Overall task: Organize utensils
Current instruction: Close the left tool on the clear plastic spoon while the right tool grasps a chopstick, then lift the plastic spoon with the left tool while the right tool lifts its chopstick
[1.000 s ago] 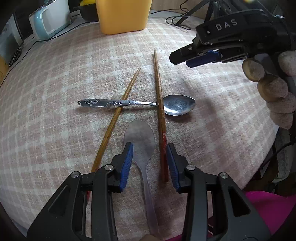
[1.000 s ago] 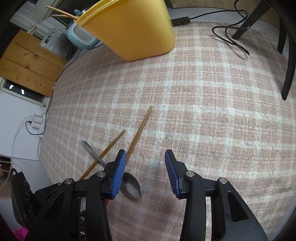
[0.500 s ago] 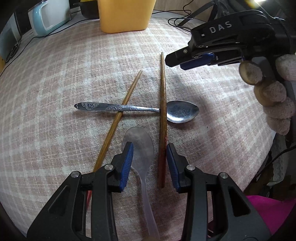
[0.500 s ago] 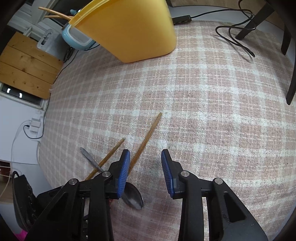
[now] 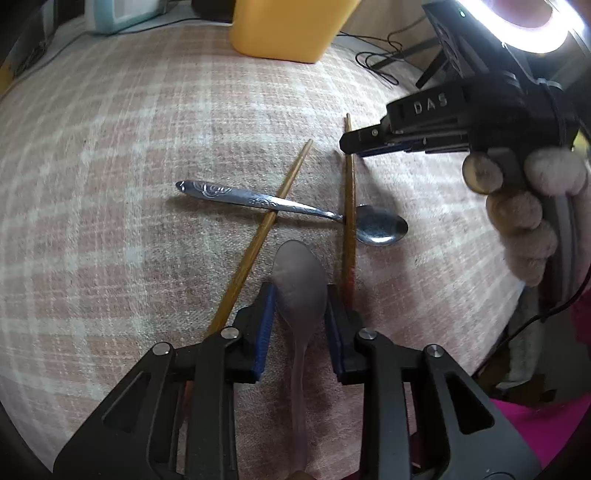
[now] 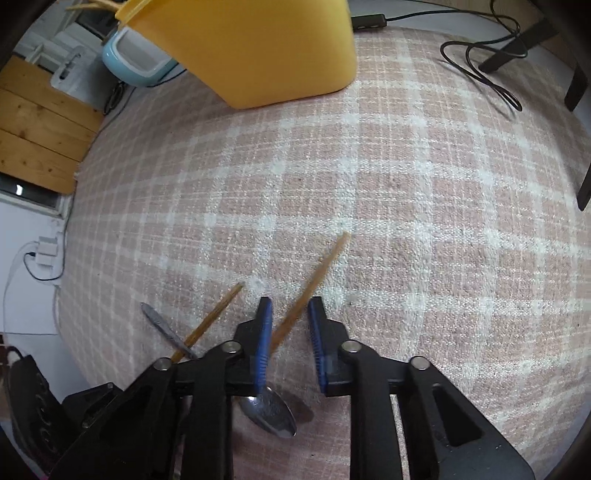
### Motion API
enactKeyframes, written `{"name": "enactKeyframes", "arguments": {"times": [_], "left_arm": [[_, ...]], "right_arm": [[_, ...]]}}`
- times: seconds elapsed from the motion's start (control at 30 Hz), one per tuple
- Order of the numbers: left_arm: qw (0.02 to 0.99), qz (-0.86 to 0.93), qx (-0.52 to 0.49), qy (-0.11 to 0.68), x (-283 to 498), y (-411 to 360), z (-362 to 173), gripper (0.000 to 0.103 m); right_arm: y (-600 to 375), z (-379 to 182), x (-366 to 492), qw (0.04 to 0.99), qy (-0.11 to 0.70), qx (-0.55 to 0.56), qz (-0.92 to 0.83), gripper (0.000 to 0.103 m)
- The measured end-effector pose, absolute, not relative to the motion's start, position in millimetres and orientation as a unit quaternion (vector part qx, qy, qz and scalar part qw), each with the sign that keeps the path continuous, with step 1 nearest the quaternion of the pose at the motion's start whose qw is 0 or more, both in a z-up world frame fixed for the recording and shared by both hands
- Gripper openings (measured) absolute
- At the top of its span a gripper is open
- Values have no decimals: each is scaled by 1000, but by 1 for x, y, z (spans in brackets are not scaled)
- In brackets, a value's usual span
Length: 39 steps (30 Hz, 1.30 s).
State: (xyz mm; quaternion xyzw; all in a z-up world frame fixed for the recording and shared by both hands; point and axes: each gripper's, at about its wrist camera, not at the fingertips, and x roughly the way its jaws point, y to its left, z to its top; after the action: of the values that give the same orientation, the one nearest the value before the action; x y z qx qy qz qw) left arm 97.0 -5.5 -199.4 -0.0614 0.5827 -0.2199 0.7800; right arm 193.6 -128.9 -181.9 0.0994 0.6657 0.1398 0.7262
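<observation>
A pale translucent spoon (image 5: 300, 280) lies bowl-forward on the checked cloth; my left gripper (image 5: 298, 295) has closed in on its bowl, pads touching both sides. A metal spoon (image 5: 295, 208) lies across two wooden chopsticks, one on the left (image 5: 258, 240) and one on the right (image 5: 348, 206). My right gripper (image 6: 290, 314) straddles the right chopstick (image 6: 314, 277), jaws narrowed with a small gap either side. The metal spoon's bowl (image 6: 269, 408) shows below it. The right gripper also shows in the left wrist view (image 5: 354, 144), above the chopstick's far end.
A yellow container (image 6: 266, 48) stands at the back of the table, also in the left wrist view (image 5: 288, 26). A pale blue appliance (image 6: 136, 59) sits behind it. Black cables (image 6: 480, 70) lie at the back right. The table edge drops off at the right (image 5: 491, 332).
Both grippers have narrowed. The left has closed onto the pale spoon's bowl. The right has moved down over the right chopstick and closed around it.
</observation>
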Motion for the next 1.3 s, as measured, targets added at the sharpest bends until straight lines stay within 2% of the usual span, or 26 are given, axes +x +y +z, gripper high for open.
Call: {"name": "enactKeyframes", "arguments": {"times": [0.07,0.17,0.5,0.93,1.1,1.23,1.3], "left_arm": [[777,-222,-72,584,99,0,-201,15],[774,-221,-93,586,101,9,-203,9],[765,-237,-118,587,104,18,-205,5],[786,-258,-144,542,115,35,-157,3],[793,-258,-127,537,116,36,-151,3],[786,-261,-62,557,103,10,-156,3],[781,-262,-29,566,94,-5,-160,15]], "right_arm": [[-118,-183,195,726,667,92,138,11],[-109,-183,195,731,664,81,133,10],[-126,-180,189,736,650,118,148,4],[-149,-140,153,774,600,108,173,4],[-145,-127,148,788,582,94,178,4],[-160,-121,144,791,579,90,175,4],[-168,-122,144,789,583,92,171,4]]}}
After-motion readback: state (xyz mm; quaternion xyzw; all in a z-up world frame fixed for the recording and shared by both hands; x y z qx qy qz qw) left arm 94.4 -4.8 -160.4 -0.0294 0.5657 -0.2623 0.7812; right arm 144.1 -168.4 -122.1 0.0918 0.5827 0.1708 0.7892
